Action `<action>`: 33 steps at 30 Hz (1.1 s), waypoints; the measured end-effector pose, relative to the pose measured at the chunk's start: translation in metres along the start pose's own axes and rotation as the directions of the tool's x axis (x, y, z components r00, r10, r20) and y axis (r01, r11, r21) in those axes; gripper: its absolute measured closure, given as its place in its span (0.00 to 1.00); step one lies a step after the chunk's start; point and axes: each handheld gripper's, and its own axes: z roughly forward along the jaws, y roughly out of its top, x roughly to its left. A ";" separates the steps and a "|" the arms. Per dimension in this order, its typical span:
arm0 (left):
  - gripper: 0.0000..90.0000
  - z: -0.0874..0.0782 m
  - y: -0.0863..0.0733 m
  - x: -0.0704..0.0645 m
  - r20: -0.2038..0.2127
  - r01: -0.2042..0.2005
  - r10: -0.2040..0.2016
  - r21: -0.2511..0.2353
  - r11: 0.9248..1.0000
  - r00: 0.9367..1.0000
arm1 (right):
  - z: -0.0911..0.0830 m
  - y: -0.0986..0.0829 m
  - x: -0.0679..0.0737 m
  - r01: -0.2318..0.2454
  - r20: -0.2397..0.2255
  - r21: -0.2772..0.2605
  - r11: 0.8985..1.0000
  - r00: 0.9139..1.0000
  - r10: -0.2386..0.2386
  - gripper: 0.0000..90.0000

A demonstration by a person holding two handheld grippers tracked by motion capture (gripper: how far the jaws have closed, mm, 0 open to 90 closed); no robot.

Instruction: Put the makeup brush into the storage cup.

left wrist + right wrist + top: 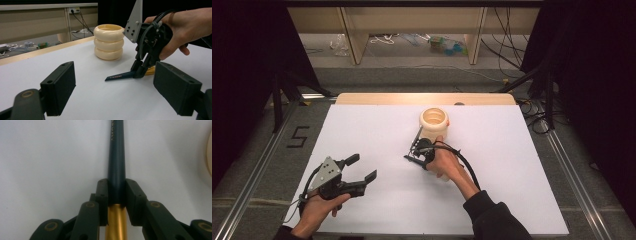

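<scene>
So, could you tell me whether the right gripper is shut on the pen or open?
Shut on it: the right gripper's jaws press both sides of the pen, its tip low over the table.

Grey floor (257,150), wooden bench legs (354,40), trailing cables (507,50)

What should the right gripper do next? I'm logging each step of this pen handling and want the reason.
Probably lift the pen off the white table and carry it toward the cream ribbed holder. The right gripper is already shut on the pen's dark barrel, which lies low beside the upright, open-topped holder. The left gripper is open and apart, so it can wait.
</scene>
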 end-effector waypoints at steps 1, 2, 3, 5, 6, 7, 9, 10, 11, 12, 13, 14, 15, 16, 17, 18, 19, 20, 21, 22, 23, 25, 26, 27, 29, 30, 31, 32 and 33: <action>0.20 0.000 0.000 0.000 -0.001 0.005 -0.005 -0.001 1.000 1.000 | 0.000 0.000 0.000 0.002 0.000 0.000 1.000 1.000 -0.002 0.82; 0.20 0.000 0.000 0.000 -0.004 0.010 -0.010 -0.002 1.000 1.000 | 0.000 0.000 0.000 0.006 0.000 0.000 1.000 1.000 -0.006 0.82; 0.20 0.000 0.000 0.001 -0.003 0.003 -0.003 -0.002 1.000 1.000 | 0.000 0.000 0.000 0.009 0.001 -0.001 1.000 1.000 -0.009 0.82; 0.20 0.000 0.000 0.000 -0.002 0.008 -0.008 -0.003 1.000 1.000 | 0.000 0.000 0.000 0.020 0.004 -0.004 1.000 1.000 -0.020 0.82; 0.20 0.000 0.000 0.000 -0.002 0.005 -0.005 -0.003 1.000 1.000 | 0.000 0.000 0.000 0.021 0.003 -0.004 1.000 1.000 -0.021 0.82; 0.20 0.000 0.000 0.000 -0.001 0.006 -0.006 -0.003 1.000 1.000 | 0.000 0.000 0.000 0.022 0.003 -0.005 1.000 1.000 -0.022 0.82; 0.20 0.000 0.000 0.000 0.001 -0.002 0.002 -0.002 1.000 1.000 | -0.002 0.001 0.001 0.026 0.007 -0.001 1.000 1.000 -0.026 0.82; 0.20 0.000 0.000 0.000 0.001 0.000 0.000 -0.003 1.000 1.000 | -0.003 0.001 0.002 0.032 0.012 0.000 0.999 0.999 -0.032 0.82; 0.20 0.000 0.000 0.000 -0.001 0.003 -0.003 -0.003 1.000 1.000 | -0.004 0.001 0.002 0.033 0.006 -0.003 0.999 0.999 -0.033 0.82; 0.20 0.000 0.000 0.000 -0.002 0.005 -0.005 -0.002 1.000 1.000 | -0.006 0.001 0.002 0.033 0.011 -0.015 0.999 0.999 -0.032 0.82; 0.20 0.000 0.000 0.000 -0.002 0.005 -0.005 -0.003 1.000 1.000 | -0.007 0.001 0.001 0.032 0.016 -0.013 0.999 0.999 -0.032 0.82; 0.20 0.000 0.000 0.000 -0.002 0.005 -0.005 -0.003 1.000 1.000 | -0.008 0.001 0.001 0.027 0.017 -0.019 0.999 1.000 -0.026 0.82; 0.20 0.000 0.000 0.000 -0.002 0.003 -0.003 -0.002 1.000 1.000 | -0.009 0.001 0.001 0.035 0.019 -0.027 0.999 0.999 -0.035 0.82; 0.20 0.000 0.000 0.000 -0.001 0.005 -0.005 -0.003 1.000 1.000 | -0.011 0.001 0.000 0.034 0.012 -0.031 0.999 0.999 -0.034 0.82; 0.20 0.000 0.000 0.000 -0.001 0.004 -0.004 -0.002 1.000 1.000 | -0.013 0.001 0.000 0.043 0.027 -0.037 0.998 0.999 -0.042 0.82; 0.20 0.000 0.000 0.000 -0.001 0.005 -0.005 -0.003 1.000 1.000 | -0.014 0.001 0.001 0.047 0.025 -0.037 0.998 0.999 -0.046 0.82; 0.20 0.000 0.000 0.000 0.000 0.004 -0.004 -0.002 1.000 1.000 | -0.016 0.001 0.001 0.055 0.029 -0.039 0.998 0.998 -0.054 0.82; 0.20 0.000 0.000 0.001 0.002 -0.002 0.002 0.000 1.000 1.000 | -0.020 0.001 0.002 0.052 0.025 -0.041 0.998 0.998 -0.051 0.82; 0.20 0.000 0.000 0.000 -0.001 0.013 -0.013 -0.001 1.000 1.000 | -0.022 0.001 0.002 0.056 0.032 -0.053 0.997 0.998 -0.054 0.82; 0.20 0.000 0.000 0.000 0.000 0.016 -0.016 -0.001 1.000 1.000 | -0.025 0.001 0.003 0.063 0.032 -0.055 0.996 0.998 -0.061 0.82; 0.20 0.000 0.000 0.001 0.001 0.002 -0.002 0.002 1.000 1.000 | -0.028 0.001 0.003 0.063 0.029 -0.061 0.996 0.998 -0.061 0.82; 0.20 0.000 0.000 0.001 0.002 -0.001 0.001 0.006 1.000 1.000 | -0.032 0.001 0.005 0.080 0.037 -0.071 0.994 0.996 -0.077 0.82; 0.20 0.000 0.000 0.001 0.003 -0.002 0.002 0.010 1.000 1.000 | -0.034 0.001 0.007 0.083 0.042 -0.071 0.994 0.996 -0.081 0.82; 0.20 0.000 0.000 0.001 0.005 -0.002 0.002 0.013 1.000 1.000 | -0.035 0.001 0.008 0.093 0.045 -0.076 0.993 0.995 -0.090 0.82; 0.20 0.001 -0.001 0.001 0.007 0.000 0.000 0.016 1.000 1.000 | -0.037 0.001 0.010 0.104 0.043 -0.084 0.991 0.994 -0.101 0.82; 0.20 0.001 -0.001 0.001 0.008 0.000 0.000 0.018 1.000 1.000 | -0.039 0.001 0.012 0.107 0.041 -0.086 0.990 0.994 -0.104 0.82; 0.20 0.001 -0.001 0.001 0.014 -0.007 0.007 0.020 1.000 1.000 | -0.040 0.001 0.013 0.119 0.043 -0.087 0.989 0.992 -0.116 0.82; 0.20 0.001 -0.001 0.001 0.010 -0.003 0.002 0.022 1.000 1.000 | -0.041 0.000 0.014 0.119 0.044 -0.092 0.989 0.992 -0.116 0.82; 0.20 0.001 -0.001 0.001 0.012 -0.005 0.005 0.023 1.000 1.000 | -0.043 0.000 0.016 0.122 0.043 -0.093 0.988 0.992 -0.119 0.82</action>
